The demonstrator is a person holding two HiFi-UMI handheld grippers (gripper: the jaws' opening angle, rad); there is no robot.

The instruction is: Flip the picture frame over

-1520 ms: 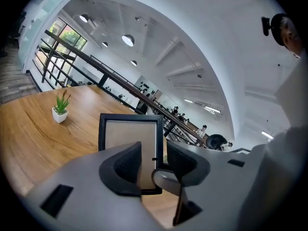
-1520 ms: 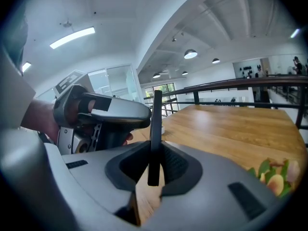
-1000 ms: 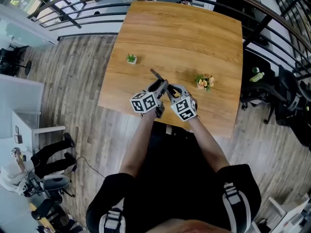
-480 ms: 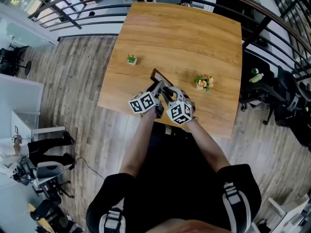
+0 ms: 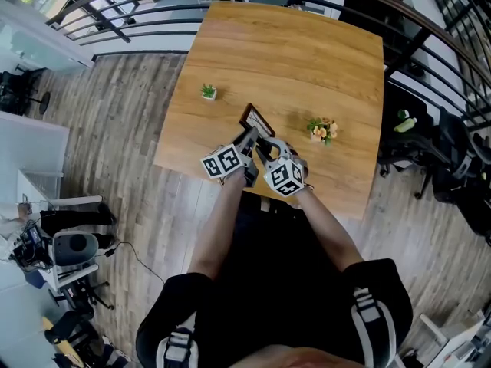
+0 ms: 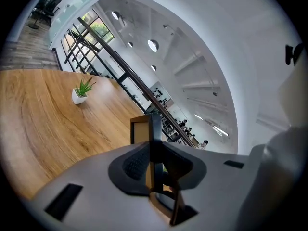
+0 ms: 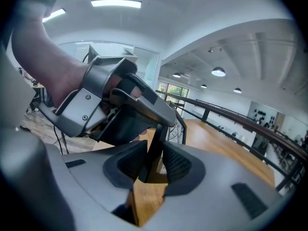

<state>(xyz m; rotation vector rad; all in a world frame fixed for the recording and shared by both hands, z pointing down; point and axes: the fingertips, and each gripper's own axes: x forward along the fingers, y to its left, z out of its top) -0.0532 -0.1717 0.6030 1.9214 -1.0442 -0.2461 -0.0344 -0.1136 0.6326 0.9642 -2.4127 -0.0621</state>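
Nearest the camera, the person's two forearms (image 5: 230,221) reach out from black sleeves over the near edge of the light-brown wooden table (image 5: 307,52). Each hand holds a grey gripper topped with a marker cube, and the two sit just beside each other.

The left gripper (image 6: 156,160) has just been closing its jaws. Its own view shows the thin dark edge of the dark-brown rectangular picture frame (image 5: 257,119) pinched between the two ribbed pads (image 6: 136,162). The frame stands on edge there, with its paler tan panel facing left.

The right gripper (image 7: 154,160) has just been widening its jaws. The same dark frame edge runs slanted between them. It leans by the left pad, and the right pad seems to stand just clear of it, though the wide-angle blur makes the contact hard to judge. The left gripper and the hand on it fill the upper left of that view, touching the frame from the other side.

The frame is over the near middle of the table, reaching from the jaws toward the far side. To its right, well apart, lies a small bunch of orange and cream flowers (image 5: 323,129). Farther off to the left stands a little green plant in a white pot (image 5: 208,93). Beyond the table's far edge runs a dark metal railing (image 5: 138,29).
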